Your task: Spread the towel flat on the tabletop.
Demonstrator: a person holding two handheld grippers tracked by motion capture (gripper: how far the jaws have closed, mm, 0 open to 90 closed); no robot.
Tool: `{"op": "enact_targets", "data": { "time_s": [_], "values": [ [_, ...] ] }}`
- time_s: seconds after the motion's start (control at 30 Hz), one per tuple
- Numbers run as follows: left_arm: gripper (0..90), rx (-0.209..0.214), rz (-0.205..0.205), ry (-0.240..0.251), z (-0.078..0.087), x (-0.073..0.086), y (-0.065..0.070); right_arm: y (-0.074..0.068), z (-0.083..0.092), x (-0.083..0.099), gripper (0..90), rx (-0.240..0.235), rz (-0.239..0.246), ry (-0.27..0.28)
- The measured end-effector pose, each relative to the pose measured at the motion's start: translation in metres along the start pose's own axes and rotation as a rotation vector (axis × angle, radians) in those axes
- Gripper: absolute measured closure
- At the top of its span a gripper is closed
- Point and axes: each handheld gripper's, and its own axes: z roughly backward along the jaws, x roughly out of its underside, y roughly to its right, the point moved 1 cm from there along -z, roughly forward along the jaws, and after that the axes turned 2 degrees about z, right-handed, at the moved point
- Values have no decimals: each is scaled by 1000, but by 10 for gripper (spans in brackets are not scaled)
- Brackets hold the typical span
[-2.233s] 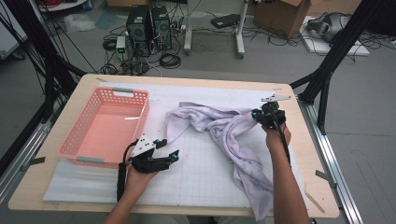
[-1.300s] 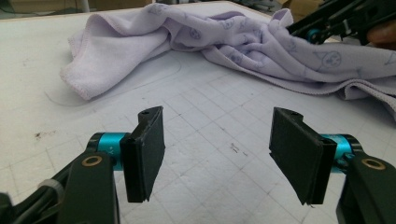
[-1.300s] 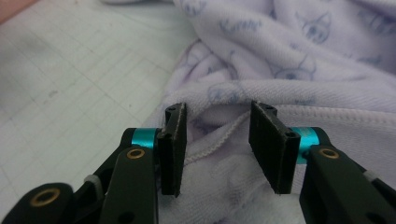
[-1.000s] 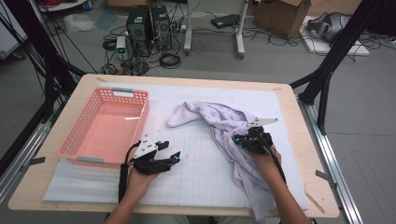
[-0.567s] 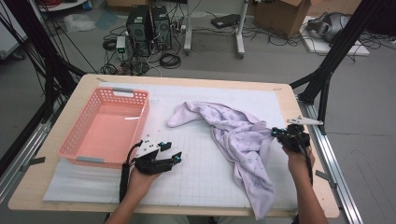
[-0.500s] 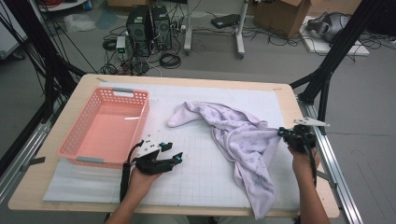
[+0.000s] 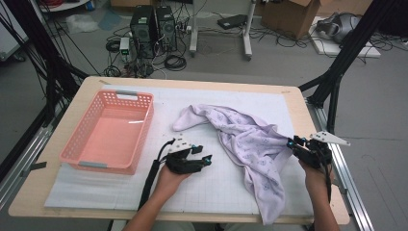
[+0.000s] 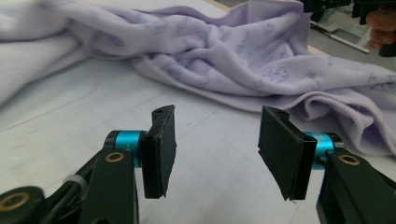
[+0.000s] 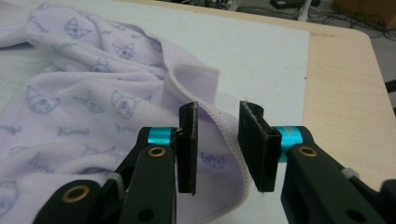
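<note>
A lavender cloth [image 7: 245, 139] printed with small cat faces lies rumpled across the right half of the white mat [image 7: 216, 187]. My right gripper [image 7: 291, 143] is at the cloth's right edge, near the table's right side. Its jaws have just been opening. The stitched hem [image 9: 224, 135] still runs between them, but the pads [image 9: 187, 144] stand clear of it. My left gripper [image 7: 204, 155] hovers low over bare mat just left of the cloth [image 8: 233, 60]. It is open with nothing between its jaws, which have just been closing a little.
An empty pink plastic basket [image 7: 103, 166] stands on the left of the mat. The bare wooden table edge [image 7: 312, 125] runs close behind my right gripper. The cloth's lower end reaches the front edge of the table.
The right gripper drew the cloth's edge rightward toward the table's side, stretching the cloth out, and its jaws have parted. The left hand slid right toward the cloth.
</note>
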Motion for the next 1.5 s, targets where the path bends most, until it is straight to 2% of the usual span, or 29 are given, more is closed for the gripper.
{"op": "enact_targets", "data": {
  "time_s": [0.1, 0.17, 0.3, 0.43, 0.53, 0.63, 0.7, 0.77, 0.8, 0.83, 0.9, 0.93, 1.03, 1.2, 1.33, 1.43, 1.5],
  "values": [
    [461, 15, -25, -36, -23, -7, 11, -2, 1, 5, 657, 1, 2, 6],
    [449, 17, -35, -70, -38, -10, 17, -1, 1, 6, 647, -10, -15, 0],
    [409, 18, -69, -135, -63, -16, 28, 0, 1, 7, 642, -21, -11, 6],
    [396, 28, -104, -173, -83, -18, 41, 1, 3, 8, 637, -31, -32, 10],
    [398, 16, -143, -215, -95, -17, 50, 0, 4, 7, 633, -34, -33, 11],
    [466, -24, -211, -242, -99, -16, 57, 0, 3, 8, 627, -35, -31, 12],
    [579, -35, -257, -245, -99, -16, 58, -1, 3, 8, 626, -36, -38, 7],
    [744, -40, -276, -242, -98, -16, 58, -1, 3, 8, 626, -37, -37, 8],
    [834, -41, -285, -249, -97, -17, 57, -2, 3, 8, 625, -38, -36, 10],
    [838, -33, -273, -253, -96, -17, 56, -2, 3, 8, 625, -39, -35, 8],
    [849, -27, -278, -262, -91, -18, 51, -3, 3, 9, 625, -42, -32, 9],
    [850, -26, -264, -261, -86, -18, 48, -3, 3, 9, 625, -43, -31, 8],
    [852, -48, -246, -254, -69, -16, 32, -3, 1, 10, 625, -52, -41, 3],
    [855, -128, -169, -216, -36, -13, -2, -7, -1, 8, 625, -66, -29, -1],
    [855, -208, -124, -183, -10, -14, -27, -13, -3, 7, 626, -87, -25, -2],
    [855, -276, -70, -150, 10, -13, -47, -16, -4, 6, 625, -103, -23, -2],
    [855, -314, -44, -147, 21, -11, -59, -20, -7, 6, 625, -119, -25, -9]
  ]
}}
